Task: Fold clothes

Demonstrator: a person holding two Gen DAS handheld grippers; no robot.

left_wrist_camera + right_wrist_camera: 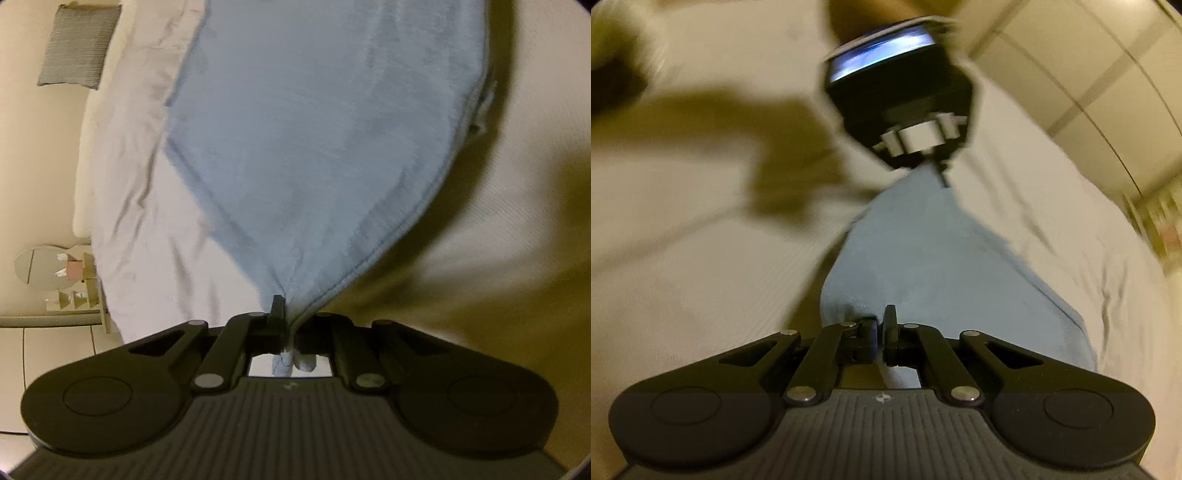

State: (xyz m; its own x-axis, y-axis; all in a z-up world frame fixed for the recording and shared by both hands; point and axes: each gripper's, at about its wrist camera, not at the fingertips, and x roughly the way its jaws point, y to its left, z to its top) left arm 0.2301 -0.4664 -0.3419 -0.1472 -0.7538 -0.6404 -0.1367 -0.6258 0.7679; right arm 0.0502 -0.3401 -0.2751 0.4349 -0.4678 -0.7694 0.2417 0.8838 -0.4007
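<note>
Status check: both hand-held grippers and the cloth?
Left hand-held gripper shut on blue cloth. Right hand-held gripper shut on it too. Cloth stretched between them over bed. Nothing in the way.

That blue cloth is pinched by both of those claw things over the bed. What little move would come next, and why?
Probably draw the two grippers slightly apart to pull the blue cloth taut. The left gripper and the right gripper are each shut on an edge of it, and it hangs between them above the white bed sheet, so flattening it first should make a cleaner fold.
</note>
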